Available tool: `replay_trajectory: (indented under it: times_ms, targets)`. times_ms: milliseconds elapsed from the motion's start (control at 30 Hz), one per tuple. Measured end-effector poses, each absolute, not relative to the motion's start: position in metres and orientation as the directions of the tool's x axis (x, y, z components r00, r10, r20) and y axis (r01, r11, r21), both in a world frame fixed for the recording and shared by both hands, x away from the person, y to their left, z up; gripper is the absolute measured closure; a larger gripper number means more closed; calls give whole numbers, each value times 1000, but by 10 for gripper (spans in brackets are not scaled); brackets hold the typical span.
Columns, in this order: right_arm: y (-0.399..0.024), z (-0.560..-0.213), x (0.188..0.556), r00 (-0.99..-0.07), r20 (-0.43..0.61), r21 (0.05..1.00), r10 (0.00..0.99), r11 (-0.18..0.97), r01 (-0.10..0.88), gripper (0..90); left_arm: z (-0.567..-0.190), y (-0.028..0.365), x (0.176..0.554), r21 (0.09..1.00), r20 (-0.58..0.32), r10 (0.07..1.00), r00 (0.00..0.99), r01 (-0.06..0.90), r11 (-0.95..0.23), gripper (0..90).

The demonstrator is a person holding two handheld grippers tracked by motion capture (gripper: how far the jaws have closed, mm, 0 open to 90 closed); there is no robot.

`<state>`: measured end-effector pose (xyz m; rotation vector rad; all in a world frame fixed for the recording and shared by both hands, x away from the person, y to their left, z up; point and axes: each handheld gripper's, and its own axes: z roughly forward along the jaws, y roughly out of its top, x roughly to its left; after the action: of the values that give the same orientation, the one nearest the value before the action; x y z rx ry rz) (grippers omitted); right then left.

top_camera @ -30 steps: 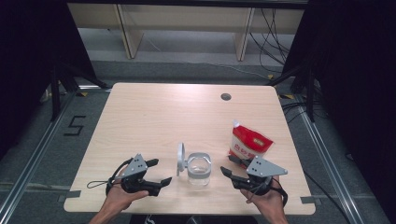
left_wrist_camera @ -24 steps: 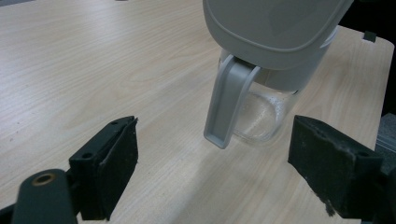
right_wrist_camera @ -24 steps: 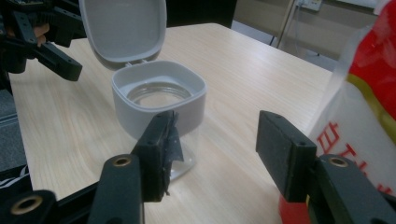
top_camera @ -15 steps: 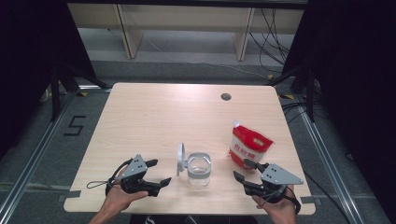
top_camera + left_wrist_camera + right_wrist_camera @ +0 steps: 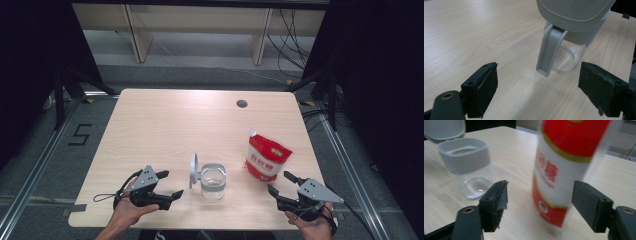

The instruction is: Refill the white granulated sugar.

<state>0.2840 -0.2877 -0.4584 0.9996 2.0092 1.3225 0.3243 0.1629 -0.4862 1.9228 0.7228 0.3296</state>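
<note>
While both grippers, left (image 5: 167,184) and right (image 5: 281,183), gape released, the right's jaws having just widened, jar (image 5: 212,182) and pouch (image 5: 266,160) stand on a pale wood-grain table (image 5: 165,120) amid black curtains (image 5: 30,60).

My right gripper (image 5: 539,207) has just been spreading its jaws, and nothing sits between them. Ahead at twelve o'clock stands the red and white bag (image 5: 564,165), upright and blurred, clear of both pads. At ten o'clock on the wooden table (image 5: 506,150) is the glass jar (image 5: 466,167), its grey lid (image 5: 444,130) swung open.

Red/white pouch (image 5: 266,161) upright, near table's right front; clear jar (image 5: 212,181) w/ grey lid open, just left.
</note>
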Motion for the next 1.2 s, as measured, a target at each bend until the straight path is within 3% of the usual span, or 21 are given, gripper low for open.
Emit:
replay_trajectory:
  times_ms: [133,200,333,533,667,1200]
  targets:
    - [-295,-464,290,-540,-9,922,842,215,321,244,-487,161,323,883,-101,629,771,361,-299,155]
    - [-300,-467,299,-552,-60,929,832,248,273,244,-487,161,323,883,-103,625,774,360,-301,155]
    - [-300,-471,305,-531,-13,926,847,210,313,224,-488,160,323,882,-106,623,775,362,-300,155]
    - [-301,-474,321,-552,-75,931,830,256,260,204,-488,160,323,884,-109,625,773,363,-294,155]
    - [-298,-477,326,-553,-29,936,833,216,276,203,-489,160,324,883,-112,624,773,365,-294,155]
    - [-292,-484,348,-586,-45,940,809,232,249,210,-489,159,324,882,-98,623,776,357,-307,155]
